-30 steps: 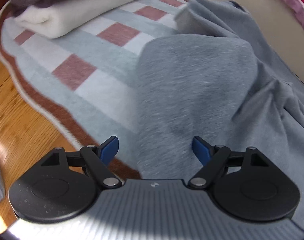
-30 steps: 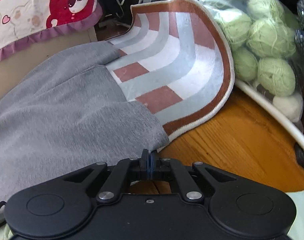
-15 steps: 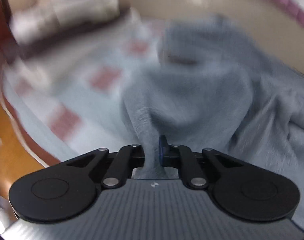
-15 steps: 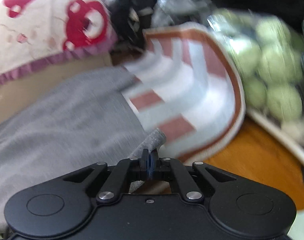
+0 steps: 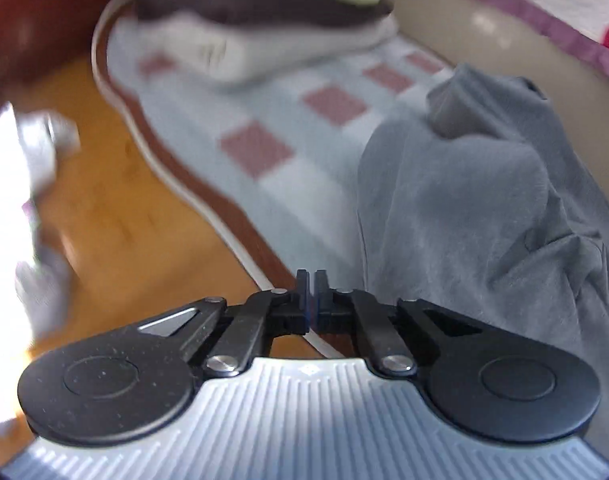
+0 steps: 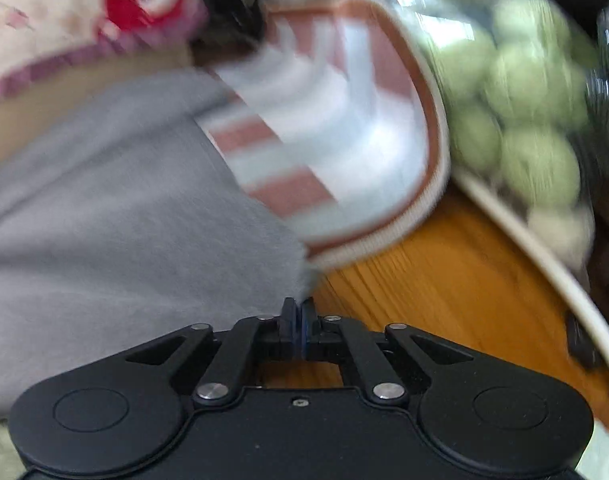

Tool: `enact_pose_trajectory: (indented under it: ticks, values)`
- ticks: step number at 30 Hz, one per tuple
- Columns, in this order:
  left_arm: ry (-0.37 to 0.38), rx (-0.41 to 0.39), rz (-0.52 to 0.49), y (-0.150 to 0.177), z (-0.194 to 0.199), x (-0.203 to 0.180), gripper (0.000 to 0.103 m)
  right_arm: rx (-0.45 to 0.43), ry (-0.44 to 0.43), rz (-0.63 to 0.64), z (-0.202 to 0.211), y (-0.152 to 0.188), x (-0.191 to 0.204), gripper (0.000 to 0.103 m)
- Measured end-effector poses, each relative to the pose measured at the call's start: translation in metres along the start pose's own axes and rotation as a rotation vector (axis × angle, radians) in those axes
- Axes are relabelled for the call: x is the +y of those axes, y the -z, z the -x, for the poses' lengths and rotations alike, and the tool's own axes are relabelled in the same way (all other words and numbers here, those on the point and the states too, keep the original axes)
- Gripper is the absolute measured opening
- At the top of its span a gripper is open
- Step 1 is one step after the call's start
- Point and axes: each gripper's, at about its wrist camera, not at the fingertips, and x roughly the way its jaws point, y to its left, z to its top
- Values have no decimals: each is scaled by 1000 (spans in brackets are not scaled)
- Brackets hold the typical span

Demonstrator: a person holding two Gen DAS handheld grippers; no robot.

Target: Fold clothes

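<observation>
We find the left gripper (image 5: 311, 280) pinched empty, the grey garment (image 5: 484, 216) lying to its right. The right gripper (image 6: 297, 307) sits at the cloth's corner, jaws opening; it is nearer.

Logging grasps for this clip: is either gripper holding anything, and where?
The left gripper is shut on nothing. The right gripper has its jaws opening, with the grey garment corner at their tips; blur hides whether they grip it.
</observation>
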Motion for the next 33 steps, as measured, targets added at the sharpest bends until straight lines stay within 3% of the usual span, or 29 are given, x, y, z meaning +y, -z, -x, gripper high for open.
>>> enact_pose_trajectory:
  ticks: [2, 3, 4, 5, 7, 9, 12, 16, 20, 22, 25, 27, 29, 31, 33]
  values:
    - [9, 14, -20, -4, -5, -6, 10, 10, 75, -59, 7, -10, -3, 23]
    - [9, 4, -28, -7, -4, -8, 25, 11, 90, -97, 13, -17, -7, 35]
    - [17, -11, -28, -9, -4, -8, 38, 7, 54, -157, 21, -26, -11, 41]
    - [26, -27, -27, -12, -3, -9, 57, -2, -34, -220, 29, -34, -14, 42]
    - [61, -62, -5, -16, -2, -7, 60, -12, -199, -295, 43, -55, -8, 42]
    - [90, -69, -7, -19, 1, -6, 60, -30, -290, -227, 57, -83, 25, 42]
    - [58, -80, -7, -25, 1, -10, 60, -137, -383, -19, 87, -134, 104, 42]
    - [148, -77, 82, -33, 6, -1, 62, -353, -479, 340, 132, -198, 217, 46]
    - [168, -74, 68, -34, 3, -1, 68, -205, -822, 372, 155, -242, 300, 46]
    - [160, -71, 33, -36, -3, -3, 68, -156, -940, 410, 166, -234, 339, 48]
    - [99, -61, -47, -45, -15, -10, 73, -82, -1016, 497, 167, -199, 393, 53]
    - [106, -32, -80, -53, -25, -13, 73, -28, -1068, 530, 157, -164, 420, 54]
    - [150, -16, -59, -64, -32, -12, 74, 6, -1117, 548, 136, -121, 438, 54]
    - [233, -24, 31, -74, -33, -3, 74, 60, -1072, 564, 118, -86, 451, 54]
    - [286, -47, 87, -80, -32, 1, 82, 124, -1039, 636, 102, -60, 454, 53]
